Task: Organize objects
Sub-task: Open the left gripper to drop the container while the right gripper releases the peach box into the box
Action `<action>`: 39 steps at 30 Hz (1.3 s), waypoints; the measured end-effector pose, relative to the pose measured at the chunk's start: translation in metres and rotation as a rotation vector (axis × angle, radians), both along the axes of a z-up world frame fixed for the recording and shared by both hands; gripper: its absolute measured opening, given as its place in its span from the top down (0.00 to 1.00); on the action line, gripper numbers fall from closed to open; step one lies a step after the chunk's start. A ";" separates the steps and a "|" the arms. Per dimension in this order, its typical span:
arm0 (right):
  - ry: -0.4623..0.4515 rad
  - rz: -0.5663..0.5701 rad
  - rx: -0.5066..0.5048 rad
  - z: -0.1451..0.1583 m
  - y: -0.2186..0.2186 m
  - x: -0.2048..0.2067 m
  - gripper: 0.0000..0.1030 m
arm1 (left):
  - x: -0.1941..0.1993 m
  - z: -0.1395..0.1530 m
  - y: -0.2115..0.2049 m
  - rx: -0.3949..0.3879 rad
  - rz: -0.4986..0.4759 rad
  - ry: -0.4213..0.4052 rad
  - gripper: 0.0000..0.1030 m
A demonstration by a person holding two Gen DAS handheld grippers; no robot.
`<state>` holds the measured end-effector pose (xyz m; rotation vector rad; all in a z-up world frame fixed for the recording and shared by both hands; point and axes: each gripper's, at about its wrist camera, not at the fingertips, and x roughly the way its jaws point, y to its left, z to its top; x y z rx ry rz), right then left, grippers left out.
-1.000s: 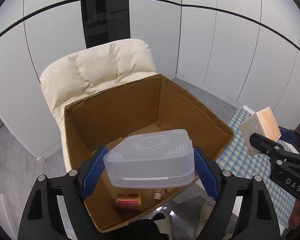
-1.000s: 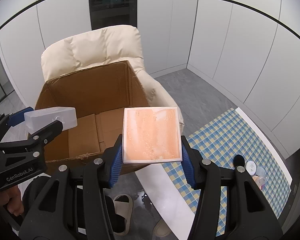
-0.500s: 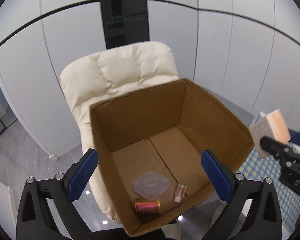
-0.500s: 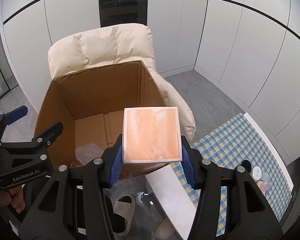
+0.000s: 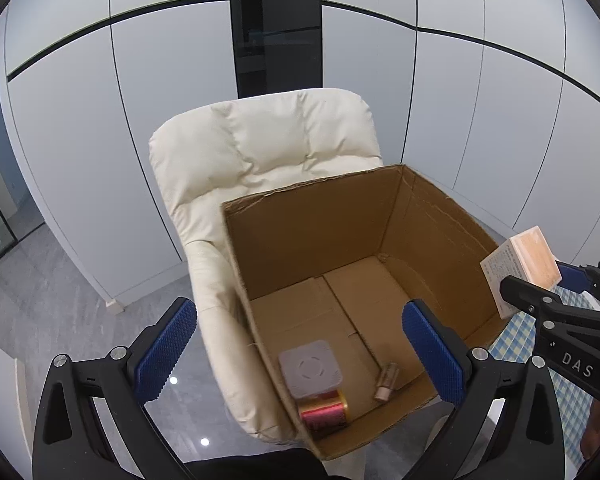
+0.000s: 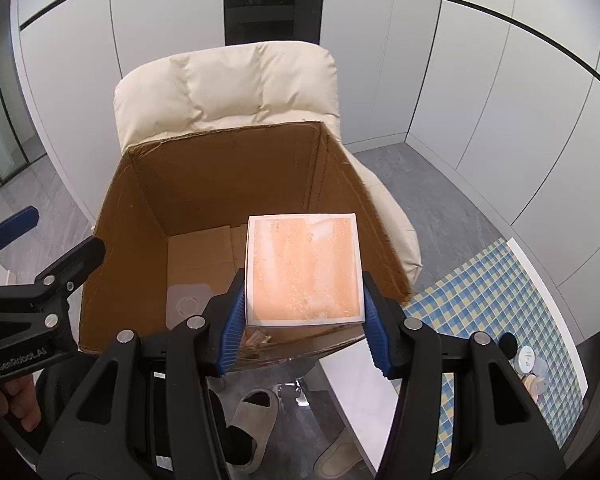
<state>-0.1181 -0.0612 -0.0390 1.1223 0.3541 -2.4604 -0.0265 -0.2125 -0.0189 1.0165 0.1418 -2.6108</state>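
The translucent plastic container point(image 5: 311, 368) that my left gripper point(image 5: 298, 354) was carrying a second ago is now lying on the floor of the cardboard box point(image 5: 300, 236), and that gripper's blue pads point(image 5: 165, 350) are standing wide apart with nothing between them. The container is resting flat at the near end of the box, touching a red and gold can point(image 5: 324, 410) on its near side, with a small tube-shaped item point(image 5: 386, 382) lying just beside it to the right. I am holding an orange-topped square carton point(image 6: 303, 270) in my right gripper point(image 6: 303, 312), whose pads are pressing on both of its sides, and it is hanging over the box's near right corner, above the rim. The box is sitting on the seat of a cream padded chair point(image 5: 260, 148). To the right, a table under a blue and yellow checked cloth point(image 6: 480, 308) is carrying a few small jars point(image 6: 530, 368). Below, slippered feet point(image 6: 252, 420) are showing on the grey floor.
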 end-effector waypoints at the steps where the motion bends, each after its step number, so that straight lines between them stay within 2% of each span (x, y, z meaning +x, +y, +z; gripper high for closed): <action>1: -0.002 0.004 0.001 0.000 -0.004 0.001 0.47 | 0.002 0.000 -0.003 0.002 0.003 -0.001 0.00; 23: -0.005 0.082 0.035 -0.009 -0.065 0.007 0.46 | 0.032 -0.001 -0.055 0.013 0.099 -0.004 0.00; 25: 0.000 0.077 0.045 -0.010 -0.067 0.007 0.33 | 0.032 -0.001 -0.056 0.013 0.100 -0.003 0.00; 26: 0.007 0.069 0.052 -0.011 -0.067 0.007 0.20 | 0.033 -0.001 -0.055 0.013 0.098 -0.003 0.00; 27: 0.014 0.061 0.057 -0.010 -0.067 0.007 0.16 | 0.033 -0.001 -0.055 0.014 0.097 -0.003 0.00; 29: 0.011 0.057 0.053 -0.010 -0.065 0.006 0.15 | 0.032 -0.001 -0.055 0.013 0.096 -0.001 0.00; 35: 0.009 0.024 0.041 -0.009 -0.059 0.001 0.01 | 0.031 -0.002 -0.052 0.012 0.087 -0.002 0.00; 39: 0.032 0.025 0.023 -0.004 -0.054 0.003 0.00 | 0.029 -0.001 -0.050 0.019 0.085 0.000 0.00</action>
